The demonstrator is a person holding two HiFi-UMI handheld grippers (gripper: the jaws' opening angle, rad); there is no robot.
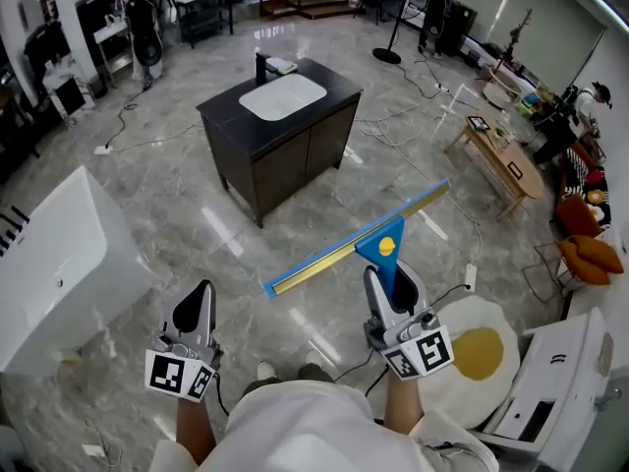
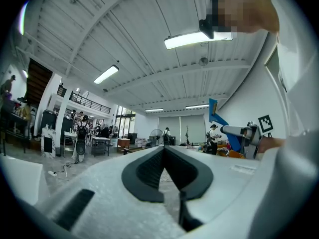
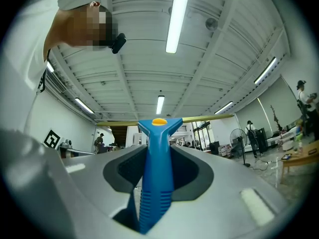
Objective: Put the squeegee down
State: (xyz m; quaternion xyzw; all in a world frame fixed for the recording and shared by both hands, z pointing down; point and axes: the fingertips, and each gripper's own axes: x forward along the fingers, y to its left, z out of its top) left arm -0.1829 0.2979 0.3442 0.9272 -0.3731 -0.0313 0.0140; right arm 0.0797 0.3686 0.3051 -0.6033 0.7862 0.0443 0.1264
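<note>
My right gripper (image 1: 391, 281) is shut on the blue handle of a squeegee (image 1: 385, 248), held in the air above the marble floor. Its long yellow-and-blue blade (image 1: 354, 241) runs slanted from lower left to upper right. In the right gripper view the squeegee handle (image 3: 155, 173) stands between the jaws, with the orange dot and the blade (image 3: 199, 118) across the top. My left gripper (image 1: 194, 308) is at the lower left, shut with nothing in it; in the left gripper view its jaws (image 2: 164, 151) meet at the tips.
A dark cabinet with a white sink (image 1: 282, 97) stands ahead. A white tub (image 1: 59, 264) is at the left, a white toilet (image 1: 550, 382) and an egg-shaped rug (image 1: 482, 347) at the right. A wooden table (image 1: 501, 155) and cables lie further off.
</note>
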